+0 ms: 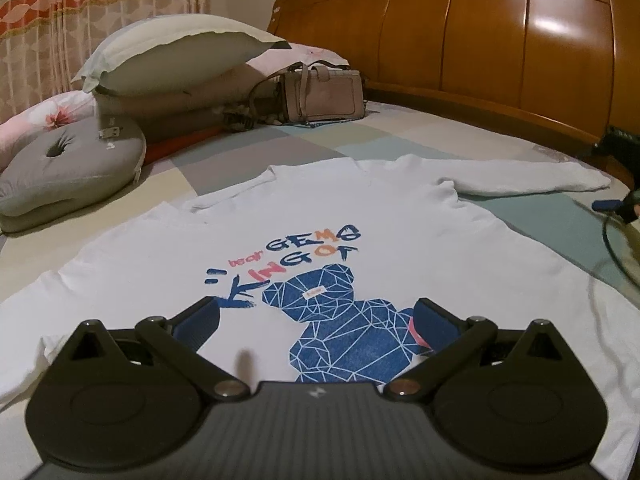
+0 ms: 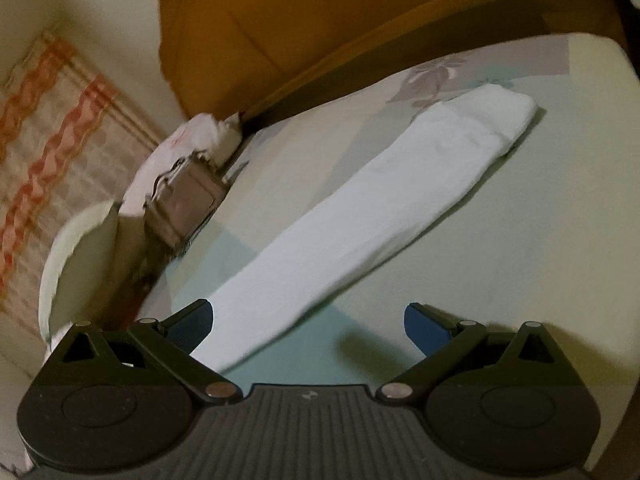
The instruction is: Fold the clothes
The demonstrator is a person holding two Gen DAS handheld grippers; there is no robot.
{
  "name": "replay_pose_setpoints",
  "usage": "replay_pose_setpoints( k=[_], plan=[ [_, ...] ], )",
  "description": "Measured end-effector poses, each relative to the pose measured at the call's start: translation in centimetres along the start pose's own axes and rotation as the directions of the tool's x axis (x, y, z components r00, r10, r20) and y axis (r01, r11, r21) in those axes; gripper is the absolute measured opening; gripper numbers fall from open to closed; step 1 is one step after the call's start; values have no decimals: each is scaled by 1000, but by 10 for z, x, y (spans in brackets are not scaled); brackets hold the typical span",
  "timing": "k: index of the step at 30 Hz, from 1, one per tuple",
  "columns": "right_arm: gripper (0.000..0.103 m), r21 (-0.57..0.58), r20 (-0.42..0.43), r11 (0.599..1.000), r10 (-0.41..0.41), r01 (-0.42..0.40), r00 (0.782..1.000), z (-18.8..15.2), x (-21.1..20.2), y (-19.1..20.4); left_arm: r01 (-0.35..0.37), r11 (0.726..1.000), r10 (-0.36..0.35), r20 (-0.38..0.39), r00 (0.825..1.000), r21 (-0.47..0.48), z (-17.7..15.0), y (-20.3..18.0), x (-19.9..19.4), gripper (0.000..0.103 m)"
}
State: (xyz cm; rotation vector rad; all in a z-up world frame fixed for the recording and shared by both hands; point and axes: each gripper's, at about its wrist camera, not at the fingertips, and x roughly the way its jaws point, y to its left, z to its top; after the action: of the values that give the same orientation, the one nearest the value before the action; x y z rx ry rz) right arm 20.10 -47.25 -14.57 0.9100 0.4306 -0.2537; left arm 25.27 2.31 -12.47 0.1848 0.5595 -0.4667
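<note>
Left wrist, shirt (image 1: 320, 216) flat beyond spread jaws

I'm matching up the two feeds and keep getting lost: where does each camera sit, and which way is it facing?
Left wrist: on the left gripper, low over the white shirt, facing the headboard; open fingers show.
Right wrist: on the right gripper, tilted, over the sleeve; open fingers show.
Shared: sleeve, handbag, headboard.

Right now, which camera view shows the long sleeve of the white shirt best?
The right wrist view: the sleeve fills the middle, stretched flat across the bedsheet to its cuff. The left wrist view shows the same sleeve only small and far, beyond the printed front.
</note>
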Motion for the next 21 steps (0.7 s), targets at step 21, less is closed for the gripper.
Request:
replay_pose_setpoints(
  k=[21],
  plan=[
    [103,-58,136,996,-58,67,989,44,33,-19,-8,1000,8,-11,1000,-24,-1,8,3,102]
  ],
)
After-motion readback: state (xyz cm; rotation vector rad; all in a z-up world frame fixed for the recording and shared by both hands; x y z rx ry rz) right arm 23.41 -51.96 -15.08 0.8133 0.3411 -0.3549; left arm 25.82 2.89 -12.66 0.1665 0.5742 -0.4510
